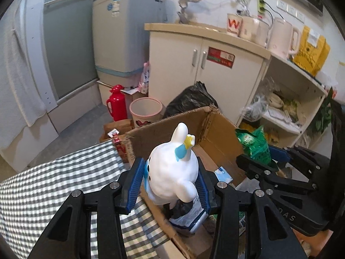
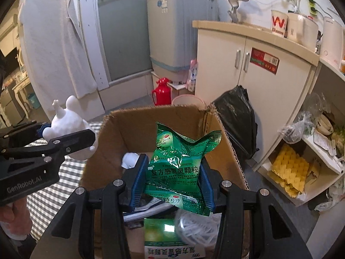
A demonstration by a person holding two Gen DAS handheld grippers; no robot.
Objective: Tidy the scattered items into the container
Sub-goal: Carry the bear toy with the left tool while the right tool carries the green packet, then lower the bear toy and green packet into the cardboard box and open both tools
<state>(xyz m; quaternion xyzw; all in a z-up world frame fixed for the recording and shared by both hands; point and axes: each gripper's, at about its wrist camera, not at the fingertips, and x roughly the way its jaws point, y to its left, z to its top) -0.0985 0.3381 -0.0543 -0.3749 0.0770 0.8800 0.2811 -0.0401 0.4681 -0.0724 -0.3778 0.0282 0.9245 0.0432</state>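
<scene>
My left gripper (image 1: 170, 179) is shut on a white rabbit-like toy figure (image 1: 174, 168) with a blue and yellow bow, held over the near-left edge of an open cardboard box (image 1: 168, 129). My right gripper (image 2: 172, 177) is shut on a green medicine sachet pack (image 2: 181, 161), held above the same box (image 2: 133, 129). The right gripper shows in the left wrist view (image 1: 262, 158) with the green pack (image 1: 254, 144). The left gripper (image 2: 71, 139) and toy (image 2: 66, 127) show at the left of the right wrist view. Inside the box lie a green medicine carton (image 2: 163, 237), a clear bag and other packets.
A checked cloth (image 1: 54, 185) covers the table left of the box. Beyond stand a pink bin (image 1: 145, 111), a red thermos (image 1: 116, 103), a black rubbish bag (image 1: 192, 99), a white cabinet (image 1: 207, 64), a washing machine (image 1: 127, 38) and open shelves (image 1: 286, 108).
</scene>
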